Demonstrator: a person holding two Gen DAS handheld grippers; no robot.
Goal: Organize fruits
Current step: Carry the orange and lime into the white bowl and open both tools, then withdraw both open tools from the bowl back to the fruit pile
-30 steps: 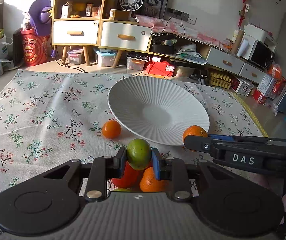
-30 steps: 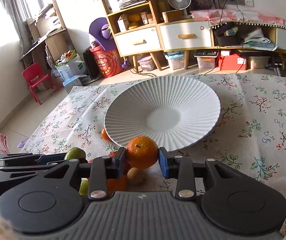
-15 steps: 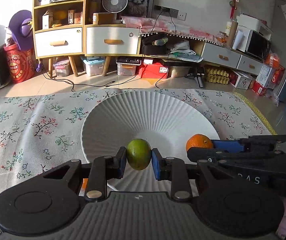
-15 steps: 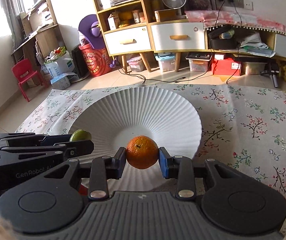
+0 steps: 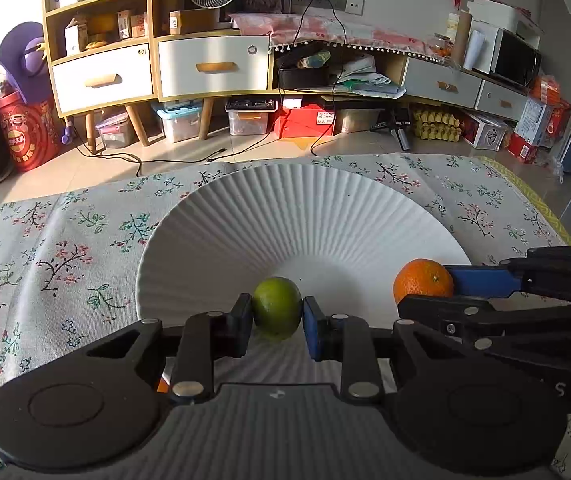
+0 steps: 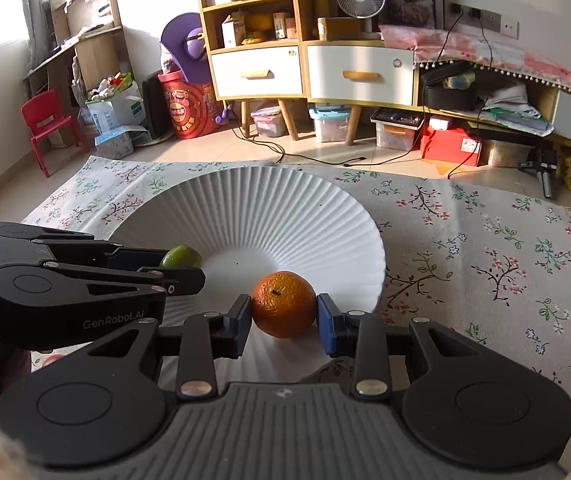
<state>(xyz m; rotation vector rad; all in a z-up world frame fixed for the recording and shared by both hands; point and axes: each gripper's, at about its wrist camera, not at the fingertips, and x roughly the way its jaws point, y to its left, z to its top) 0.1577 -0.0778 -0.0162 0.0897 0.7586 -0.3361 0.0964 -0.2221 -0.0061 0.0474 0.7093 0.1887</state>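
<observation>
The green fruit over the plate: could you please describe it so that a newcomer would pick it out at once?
Start at the big white ribbed plate on the floral cloth. Two tools reach over its near side, each shut on a round fruit. The green fruit sits in the left tool; its neighbour in the right tool is an orange, so colour alone sets it apart.

Matt white ribbed plate (image 5: 305, 216); printed floral cloth (image 5: 45, 248); dimpled orange (image 6: 283, 305); smooth, faintly shiny lime (image 5: 277, 308); matt black plastic grippers, silver metal rivets.
</observation>
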